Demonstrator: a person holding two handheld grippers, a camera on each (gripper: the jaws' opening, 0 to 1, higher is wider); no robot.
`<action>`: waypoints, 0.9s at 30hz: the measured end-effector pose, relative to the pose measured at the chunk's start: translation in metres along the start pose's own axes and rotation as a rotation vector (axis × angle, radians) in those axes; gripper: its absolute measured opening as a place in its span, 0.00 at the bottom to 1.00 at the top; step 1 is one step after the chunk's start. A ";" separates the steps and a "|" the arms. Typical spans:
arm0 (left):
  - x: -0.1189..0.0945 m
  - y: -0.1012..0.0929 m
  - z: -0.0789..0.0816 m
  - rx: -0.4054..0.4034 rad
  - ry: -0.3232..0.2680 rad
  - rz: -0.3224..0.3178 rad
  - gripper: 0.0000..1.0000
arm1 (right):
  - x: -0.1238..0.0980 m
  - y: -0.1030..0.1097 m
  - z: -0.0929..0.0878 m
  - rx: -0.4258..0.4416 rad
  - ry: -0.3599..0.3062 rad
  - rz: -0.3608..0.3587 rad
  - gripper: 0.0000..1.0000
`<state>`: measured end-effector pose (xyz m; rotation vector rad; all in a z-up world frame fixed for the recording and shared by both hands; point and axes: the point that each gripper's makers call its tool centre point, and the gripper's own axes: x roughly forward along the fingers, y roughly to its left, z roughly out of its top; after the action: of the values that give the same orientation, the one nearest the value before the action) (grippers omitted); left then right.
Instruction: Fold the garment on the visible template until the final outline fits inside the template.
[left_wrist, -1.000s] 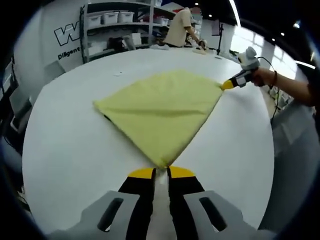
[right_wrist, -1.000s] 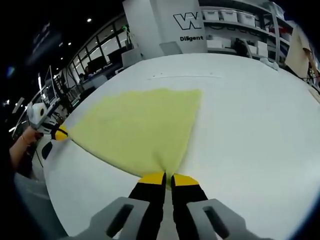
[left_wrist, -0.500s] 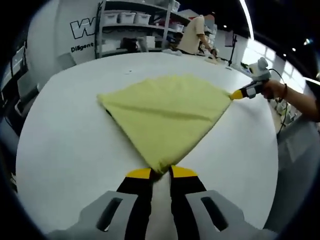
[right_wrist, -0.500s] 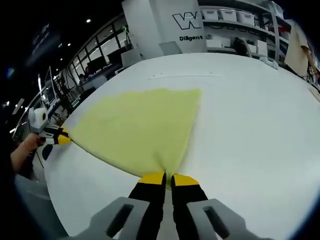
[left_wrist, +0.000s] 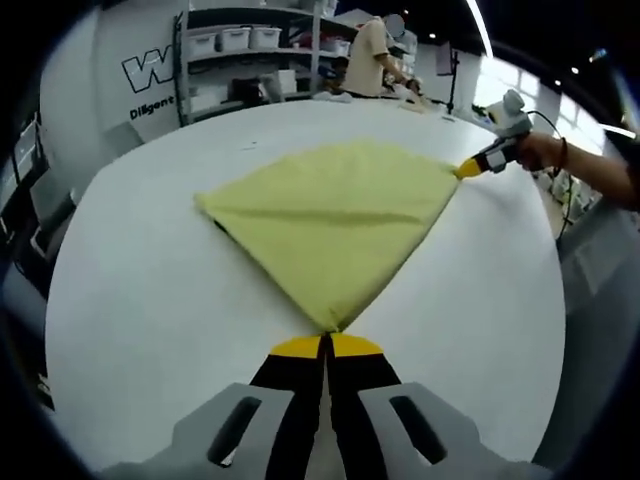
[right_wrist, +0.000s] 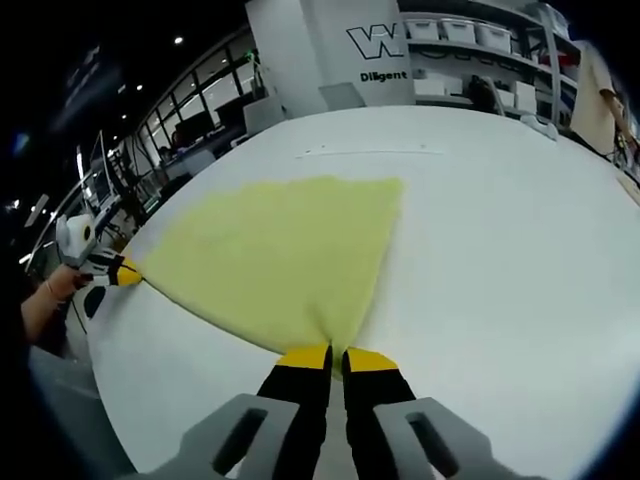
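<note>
Garment (left_wrist: 335, 215), pale yellow, flat (one crease), corners pinched in both grippers' fingers (left_wrist: 300, 347).

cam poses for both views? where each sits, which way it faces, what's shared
Left gripper view: rides the left tool, looks across the white table at the yellow garment; right tool and a hand opposite.
Right gripper view: rides the right tool, looks over the garment from another corner; left tool far left.
Shared: garment, table, shelving, each other's tool.
</note>
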<state>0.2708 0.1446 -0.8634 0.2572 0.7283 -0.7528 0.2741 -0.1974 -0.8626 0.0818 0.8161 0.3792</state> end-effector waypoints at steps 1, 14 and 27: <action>0.000 0.001 0.001 -0.003 -0.003 0.004 0.00 | 0.000 0.000 0.000 0.001 -0.001 0.000 0.00; -0.002 -0.009 0.004 -0.036 -0.029 -0.035 0.11 | -0.001 0.001 -0.001 0.013 0.004 0.003 0.00; 0.000 -0.007 0.004 -0.041 -0.038 -0.013 0.00 | 0.000 0.001 -0.002 0.022 0.002 0.010 0.00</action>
<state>0.2681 0.1383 -0.8598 0.2003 0.7093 -0.7520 0.2723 -0.1967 -0.8632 0.1057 0.8225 0.3799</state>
